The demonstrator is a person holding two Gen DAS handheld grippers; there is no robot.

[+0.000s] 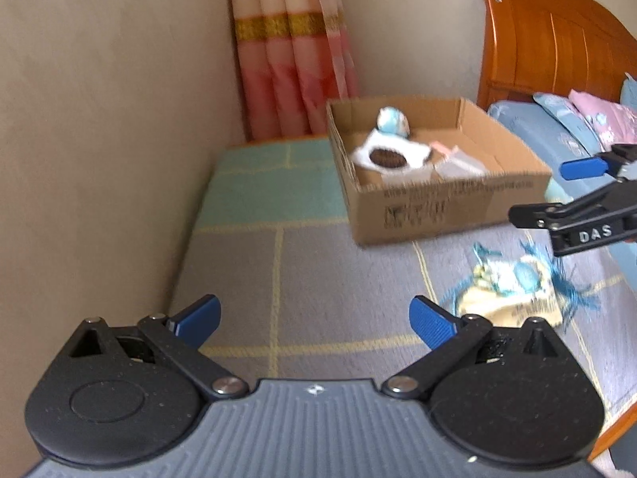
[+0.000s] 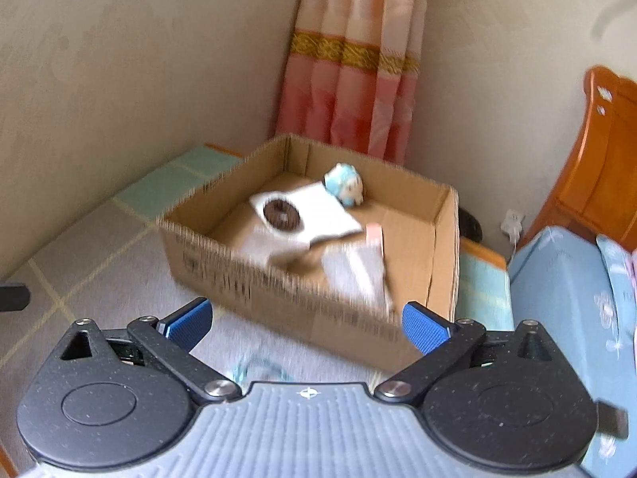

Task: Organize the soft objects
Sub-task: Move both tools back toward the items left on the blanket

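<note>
A shallow cardboard box (image 1: 450, 207) (image 2: 286, 302) stands on the bed mat. In it lie a small blue plush toy (image 1: 392, 121) (image 2: 344, 189), a white cloth with a brown round patch (image 1: 388, 157) (image 2: 302, 215) and a grey and pink piece (image 1: 458, 163) (image 2: 358, 275). A cream pouch with blue tassels (image 1: 509, 286) rests on the mat in front of the box. My left gripper (image 1: 316, 322) is open and empty, left of the pouch. My right gripper (image 2: 308, 326) (image 1: 537, 191) is open wide and empty, hovering before the box's front wall and above the pouch.
A beige wall (image 1: 99, 119) runs along the mat's left side, with a pink curtain (image 1: 290, 71) in the corner behind the box. A wooden headboard (image 1: 557, 40) and blue pillows (image 1: 557, 119) lie to the right. The checked mat (image 1: 278, 271) is bare left of the box.
</note>
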